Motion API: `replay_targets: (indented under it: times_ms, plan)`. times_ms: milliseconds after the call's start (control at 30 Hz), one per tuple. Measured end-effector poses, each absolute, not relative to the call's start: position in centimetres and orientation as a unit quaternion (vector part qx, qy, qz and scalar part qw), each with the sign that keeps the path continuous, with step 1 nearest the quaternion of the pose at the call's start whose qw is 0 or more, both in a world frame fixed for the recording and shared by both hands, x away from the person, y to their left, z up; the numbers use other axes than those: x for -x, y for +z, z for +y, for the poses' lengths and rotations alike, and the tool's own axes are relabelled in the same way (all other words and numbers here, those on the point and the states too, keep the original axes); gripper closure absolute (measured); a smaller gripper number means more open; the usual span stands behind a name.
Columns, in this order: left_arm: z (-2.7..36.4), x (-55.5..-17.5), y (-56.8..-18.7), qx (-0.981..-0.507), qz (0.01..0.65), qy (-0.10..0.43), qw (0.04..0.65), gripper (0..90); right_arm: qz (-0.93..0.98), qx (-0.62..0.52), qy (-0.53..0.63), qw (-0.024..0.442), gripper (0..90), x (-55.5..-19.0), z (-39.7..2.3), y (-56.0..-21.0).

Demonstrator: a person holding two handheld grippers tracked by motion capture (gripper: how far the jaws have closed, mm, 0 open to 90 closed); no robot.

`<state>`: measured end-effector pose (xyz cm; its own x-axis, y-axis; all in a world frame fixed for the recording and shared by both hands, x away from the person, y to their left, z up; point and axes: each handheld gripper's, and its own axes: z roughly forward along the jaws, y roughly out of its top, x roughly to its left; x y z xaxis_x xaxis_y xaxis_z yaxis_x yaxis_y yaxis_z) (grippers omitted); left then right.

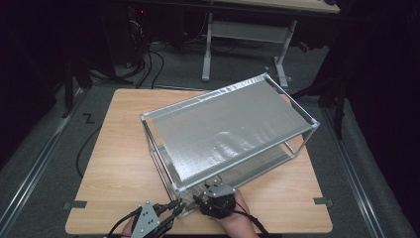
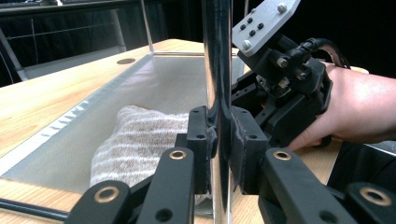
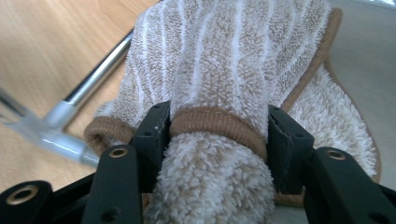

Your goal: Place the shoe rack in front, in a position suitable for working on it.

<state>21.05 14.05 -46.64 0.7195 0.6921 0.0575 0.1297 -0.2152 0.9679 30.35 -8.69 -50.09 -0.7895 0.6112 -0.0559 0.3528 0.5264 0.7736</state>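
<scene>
**Two grippers working at the near corner of a metal rack**

Black jaws of the right gripper (image 3: 217, 140) are pinching a bunched towel (image 3: 224, 60) from both sides, pressing on its smooth brown hem, which is running like a band between the pads. Its cloth is soft beige terry with thin white stripes and a fluffy loop texture, and it is folding over itself into a thick lump. It is lying on the lower shelf (image 2: 154, 84) of the rack (image 1: 233, 124), at the near corner, partly over the shelf's edge beside a round metal bar (image 3: 93, 74).

Left gripper (image 2: 219, 140) is clamping the shiny upright post (image 2: 217, 56) at that same corner; its pads are pressed tight on the chrome tube from both sides. Behind the post, the right hand (image 2: 359, 107) is holding the other gripper, which is carrying a grey three-cornered plate with bolts.

From the high view, the rack is a rectangular frame of thin silver tubes with a flat, dull grey top sheet. It is standing at an angle on a light wooden table (image 1: 119, 148) with rounded corners. Both grippers (image 1: 163, 210) (image 1: 210, 196) are meeting at the rack's nearest corner.
</scene>
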Motion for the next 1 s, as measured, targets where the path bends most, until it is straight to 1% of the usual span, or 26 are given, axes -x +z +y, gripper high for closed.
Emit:
replay_targets:
  times_ms: [567, 633, 1000]
  plan:
    - [14.1, -21.1, -46.6, -0.739, 0.277, 0.25, 0.561, 79.0, 0.847, -0.318, 0.384, 0.187, 47.8, -32.4, -11.0, -50.2]
    - [14.1, -21.1, -46.6, -0.739, 0.277, 0.25, 0.561, 79.0, 0.847, -0.309, 0.385, 0.198, 47.8, -32.9, -11.5, -50.2]
    - [14.1, -21.1, -46.6, -0.738, 0.278, 0.25, 0.561, 79.0, 0.835, -0.345, 0.37, 0.218, 48.0, -34.4, -13.7, -50.1]
